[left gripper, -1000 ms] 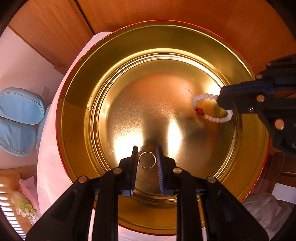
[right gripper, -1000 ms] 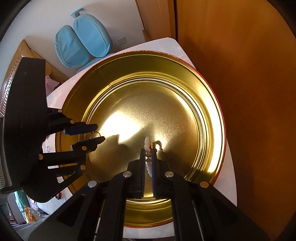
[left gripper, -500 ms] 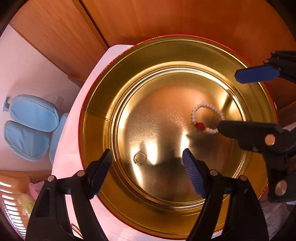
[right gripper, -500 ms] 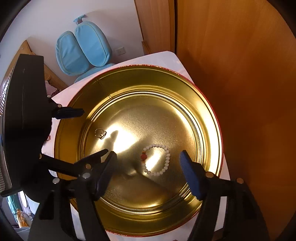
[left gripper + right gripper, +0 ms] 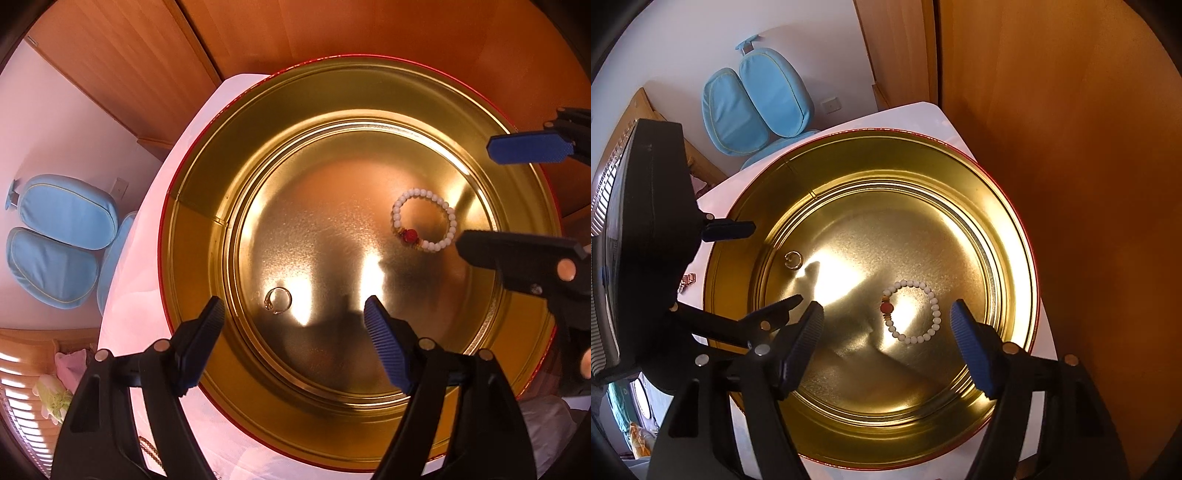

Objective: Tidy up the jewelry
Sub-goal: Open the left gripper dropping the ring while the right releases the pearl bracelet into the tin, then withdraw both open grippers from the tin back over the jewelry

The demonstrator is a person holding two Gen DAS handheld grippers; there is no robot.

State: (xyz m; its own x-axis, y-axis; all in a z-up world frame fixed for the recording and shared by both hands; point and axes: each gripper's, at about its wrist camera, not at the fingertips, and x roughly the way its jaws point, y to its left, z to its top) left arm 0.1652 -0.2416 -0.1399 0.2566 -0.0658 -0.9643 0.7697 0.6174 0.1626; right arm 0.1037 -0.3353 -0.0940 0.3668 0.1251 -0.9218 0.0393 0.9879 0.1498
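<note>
Left wrist view: a round gold tin (image 5: 199,236) sits on a white table (image 5: 144,266) beside wooden cabinet panels (image 5: 122,62) and a blue padded chair (image 5: 62,236). Above it, the left gripper (image 5: 295,325) and right gripper (image 5: 886,328) both hang spread wide, holding nothing. On the tin's floor, well apart, lie a white bead bracelet (image 5: 424,225) and a small ring (image 5: 277,300).
</note>
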